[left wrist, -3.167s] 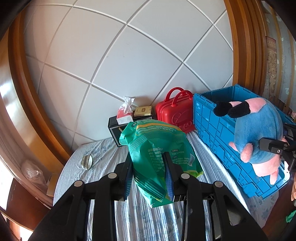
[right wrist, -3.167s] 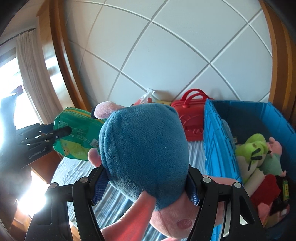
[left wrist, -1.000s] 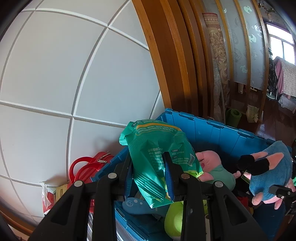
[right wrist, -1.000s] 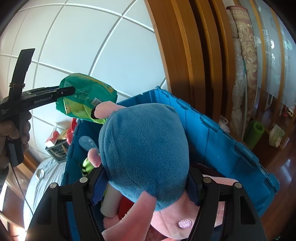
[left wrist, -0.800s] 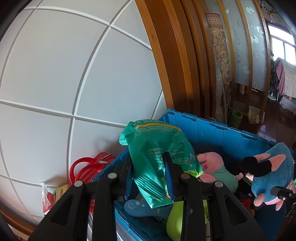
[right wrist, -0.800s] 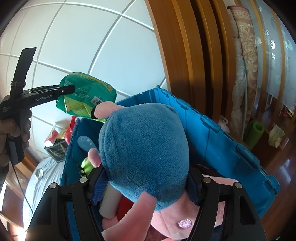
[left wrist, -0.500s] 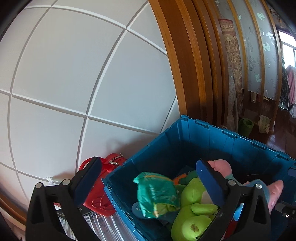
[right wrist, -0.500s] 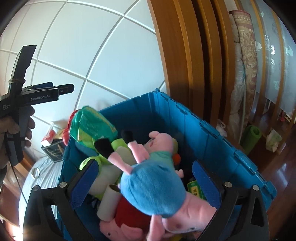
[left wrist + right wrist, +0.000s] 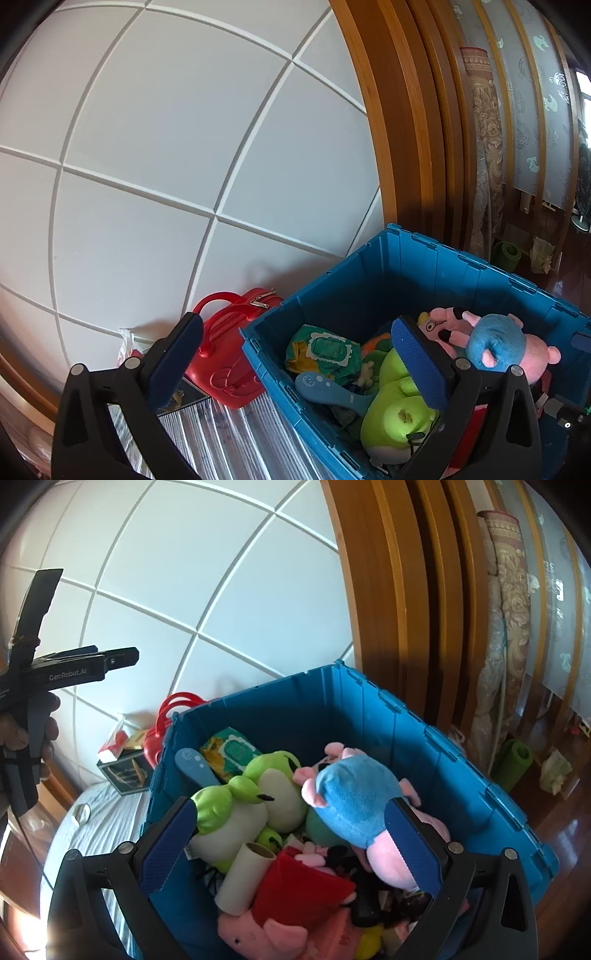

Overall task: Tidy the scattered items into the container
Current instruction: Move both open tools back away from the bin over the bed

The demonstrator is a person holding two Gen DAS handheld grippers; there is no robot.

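Inside the blue crate [image 9: 424,734], green wipes pack [image 9: 325,350] and blue-pink plush [image 9: 354,805] now lie dropped. Left gripper [image 9: 295,365] and right gripper [image 9: 291,849] fingers released, empty. Both items stowed; red case [image 9: 229,354] remains on bed.

White panelled wall [image 9: 155,147], wooden frame [image 9: 402,129].

A deep blue plastic crate [image 9: 424,734] holds a blue-and-pink plush pig [image 9: 354,805], a lime-green plush frog with a cream belly [image 9: 251,794] and a green wipes packet [image 9: 325,350]. Beside it stands a glossy red plastic case [image 9: 225,354] on pale blue-and-white striped bedding [image 9: 229,435].
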